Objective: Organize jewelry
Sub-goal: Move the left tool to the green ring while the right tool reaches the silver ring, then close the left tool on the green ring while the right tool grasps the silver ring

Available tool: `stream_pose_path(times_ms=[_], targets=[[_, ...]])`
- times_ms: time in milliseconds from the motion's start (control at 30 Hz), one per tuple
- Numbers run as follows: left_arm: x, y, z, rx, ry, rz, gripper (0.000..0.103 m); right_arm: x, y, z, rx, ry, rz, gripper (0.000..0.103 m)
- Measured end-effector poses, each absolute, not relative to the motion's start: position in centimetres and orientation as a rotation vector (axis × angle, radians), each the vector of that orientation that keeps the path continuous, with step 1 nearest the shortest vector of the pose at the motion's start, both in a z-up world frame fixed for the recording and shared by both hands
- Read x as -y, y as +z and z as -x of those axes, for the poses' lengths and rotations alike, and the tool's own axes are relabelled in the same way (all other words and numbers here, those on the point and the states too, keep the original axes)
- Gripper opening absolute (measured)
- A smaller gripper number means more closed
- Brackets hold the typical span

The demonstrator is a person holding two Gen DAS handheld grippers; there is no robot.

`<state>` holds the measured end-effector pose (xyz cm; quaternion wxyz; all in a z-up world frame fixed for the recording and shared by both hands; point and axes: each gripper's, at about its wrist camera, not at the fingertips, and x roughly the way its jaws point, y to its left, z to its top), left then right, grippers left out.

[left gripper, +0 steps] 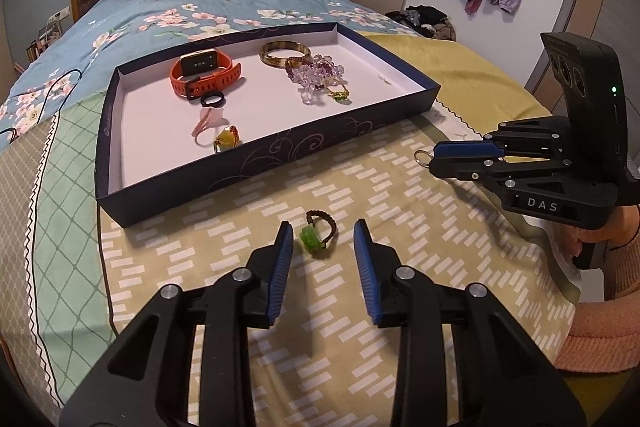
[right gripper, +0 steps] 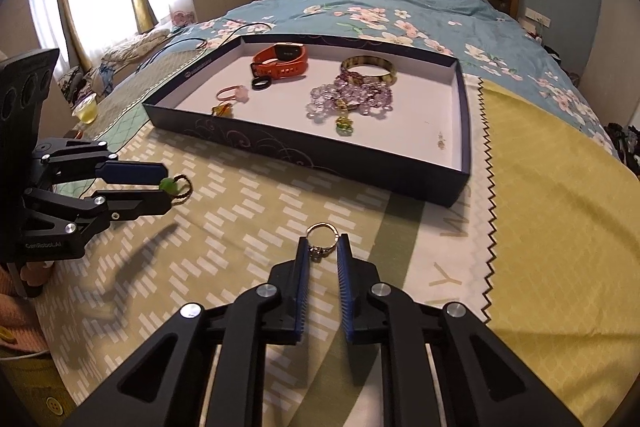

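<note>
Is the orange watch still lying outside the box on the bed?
No, the orange watch lies inside the box with the other jewelry.

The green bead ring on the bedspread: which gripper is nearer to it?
Left. The left gripper straddles the green bead ring, jaws not yet touching; the right gripper, off to the side, holds a silver ring.

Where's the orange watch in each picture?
Left wrist view: the orange watch lies in the tray's far left part, upper left of centre in the picture.
Right wrist view: the orange watch lies at the tray's far side, a little left of centre near the top.
Shared landmark: the small black ring just in front of it.
</note>
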<state>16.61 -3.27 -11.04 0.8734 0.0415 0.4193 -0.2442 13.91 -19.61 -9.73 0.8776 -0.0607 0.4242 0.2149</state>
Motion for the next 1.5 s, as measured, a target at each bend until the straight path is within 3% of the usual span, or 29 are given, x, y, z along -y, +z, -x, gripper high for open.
stream_pose_path(times_ms=[100, 200, 333, 400, 633, 667, 1500], targets=[[3.4, -11.2, -16.7, -0.885, -0.513, -0.084, 0.032, 19.6, -9.8, -14.0, -0.888, 0.453, 0.100, 0.024], [3.5, -11.2, -16.9, -0.890, -0.515, -0.087, 0.031, 18.9, -9.8, -14.1, -0.887, 0.458, 0.121, 0.025], [3.7, -11.4, -17.1, -0.902, -0.513, -0.090, 0.026, 18.8, -9.8, -14.2, -0.889, 0.460, 0.118, 0.013], [3.7, -11.4, -17.2, -0.904, -0.513, -0.087, 0.019, 18.9, -9.8, -14.2, -0.889, 0.461, 0.112, 0.011], [3.4, -11.4, -17.1, -0.892, -0.490, -0.080, 0.015, 18.9, -9.7, -14.2, -0.883, 0.472, 0.108, 0.008], [3.3, -11.3, -17.1, -0.888, -0.487, -0.078, 0.015, 19.0, -9.6, -14.2, -0.876, 0.476, 0.102, 0.002], [1.4, -8.8, -15.8, -0.801, -0.462, -0.003, 0.015, 20.4, -7.3, -14.0, -0.788, 0.532, -0.036, 0.003]])
